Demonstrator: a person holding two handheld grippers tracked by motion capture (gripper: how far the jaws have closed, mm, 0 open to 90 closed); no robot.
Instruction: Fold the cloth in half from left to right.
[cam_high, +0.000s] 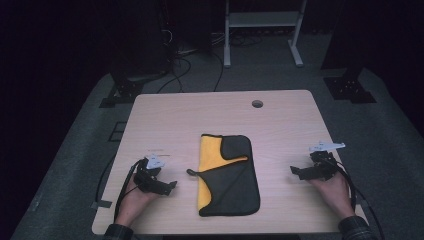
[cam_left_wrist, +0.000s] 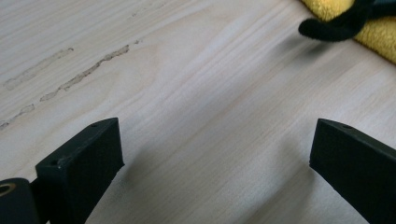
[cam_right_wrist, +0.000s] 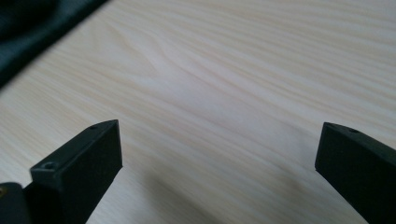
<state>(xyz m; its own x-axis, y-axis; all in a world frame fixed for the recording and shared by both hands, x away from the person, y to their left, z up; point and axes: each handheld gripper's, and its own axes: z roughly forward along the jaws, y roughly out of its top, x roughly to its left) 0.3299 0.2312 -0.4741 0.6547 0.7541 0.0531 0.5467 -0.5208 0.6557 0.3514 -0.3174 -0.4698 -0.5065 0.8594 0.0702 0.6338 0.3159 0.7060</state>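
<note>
A folded cloth (cam_high: 229, 175), dark grey outside and yellow inside, lies flat at the middle of the light wooden table (cam_high: 165, 120). Its small black hanging loop (cam_high: 192, 173) sticks out on the left side. My left gripper (cam_high: 167, 187) rests on the table left of the cloth, open, with bare wood between its jaws. In the left gripper view (cam_left_wrist: 217, 154) the black loop (cam_left_wrist: 334, 25) and a yellow edge of the cloth (cam_left_wrist: 373, 39) lie ahead at the upper right. My right gripper (cam_high: 297, 172) sits right of the cloth, open over bare wood, as the right gripper view (cam_right_wrist: 219, 154) also shows.
A round cable hole (cam_high: 257, 103) sits near the table's far edge. Beyond the table stand a white metal frame (cam_high: 262, 30), black stand bases (cam_high: 352, 85) and loose cables (cam_high: 192, 60) on the grey floor. Scuff marks (cam_left_wrist: 70, 77) streak the wood in the left gripper view.
</note>
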